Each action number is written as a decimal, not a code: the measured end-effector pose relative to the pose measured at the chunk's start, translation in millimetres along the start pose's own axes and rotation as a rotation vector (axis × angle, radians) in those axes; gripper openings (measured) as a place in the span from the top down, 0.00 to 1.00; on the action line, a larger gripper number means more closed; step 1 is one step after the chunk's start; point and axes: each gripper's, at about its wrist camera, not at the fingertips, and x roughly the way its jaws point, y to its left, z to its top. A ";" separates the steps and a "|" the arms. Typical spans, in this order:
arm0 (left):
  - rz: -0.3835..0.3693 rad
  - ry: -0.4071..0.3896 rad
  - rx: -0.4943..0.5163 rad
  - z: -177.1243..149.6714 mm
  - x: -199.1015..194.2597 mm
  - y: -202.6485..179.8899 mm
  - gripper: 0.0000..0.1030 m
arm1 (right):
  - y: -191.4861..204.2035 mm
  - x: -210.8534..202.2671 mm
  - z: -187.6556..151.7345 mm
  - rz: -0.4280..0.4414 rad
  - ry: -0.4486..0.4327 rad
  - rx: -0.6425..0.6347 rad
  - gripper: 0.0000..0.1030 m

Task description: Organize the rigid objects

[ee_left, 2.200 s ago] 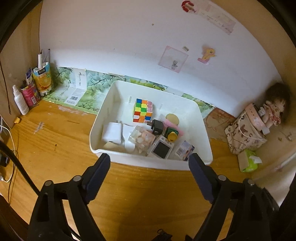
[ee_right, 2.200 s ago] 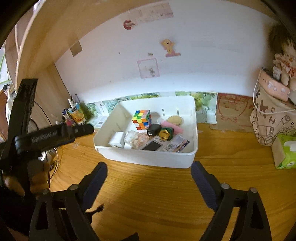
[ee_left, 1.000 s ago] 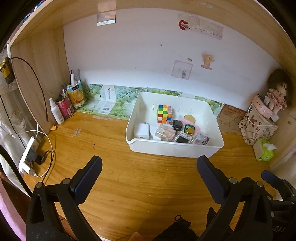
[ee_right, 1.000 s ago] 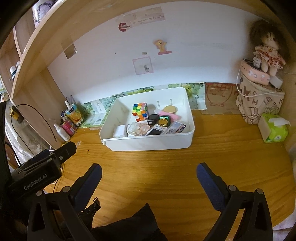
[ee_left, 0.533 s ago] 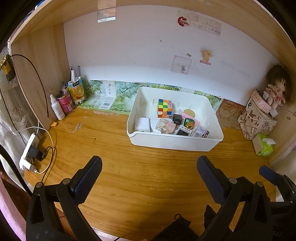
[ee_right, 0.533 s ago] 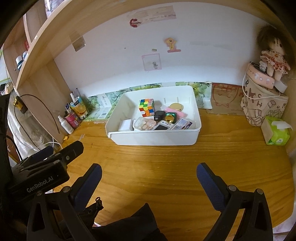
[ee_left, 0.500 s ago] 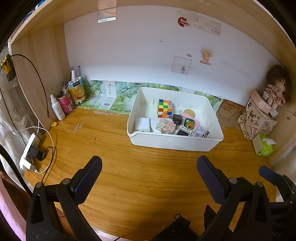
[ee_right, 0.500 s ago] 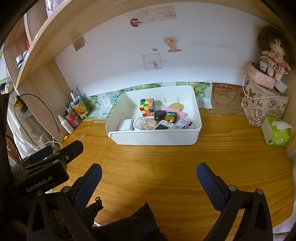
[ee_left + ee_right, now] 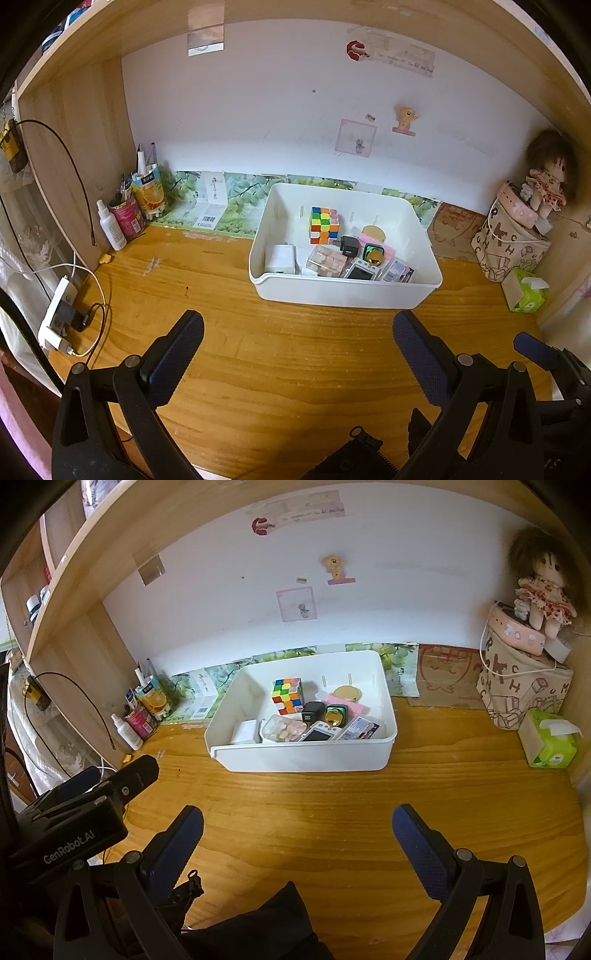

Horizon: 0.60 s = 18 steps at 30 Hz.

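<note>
On the near desk edge: my left gripper [image 9: 295,343] and right gripper [image 9: 295,830] both spread, empty | white bin [image 9: 343,291] far-centre holds Rubik's cube [image 9: 324,224], charger [image 9: 349,245] | risk: loose pile, probably shifts if I nudge the bin.

Left claw [image 9: 295,332]: two black plastic arms with triangular cut-outs, silver pivot screws at the joints, each ending in a dark blue textured pad [image 9: 177,350]. Right claw [image 9: 295,821]: same build, black arms, silver screws, dark blue ribbed pads [image 9: 417,845]. Left unit's black housing, seen from the right wrist view, carries white lettering "GenRobot.AI"; dark garment with a zipper pull below.
</note>
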 end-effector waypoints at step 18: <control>0.012 0.005 0.012 1.8 3.2 -5.1 0.01 | -8.2 4.8 2.1 0.001 0.012 0.016 0.01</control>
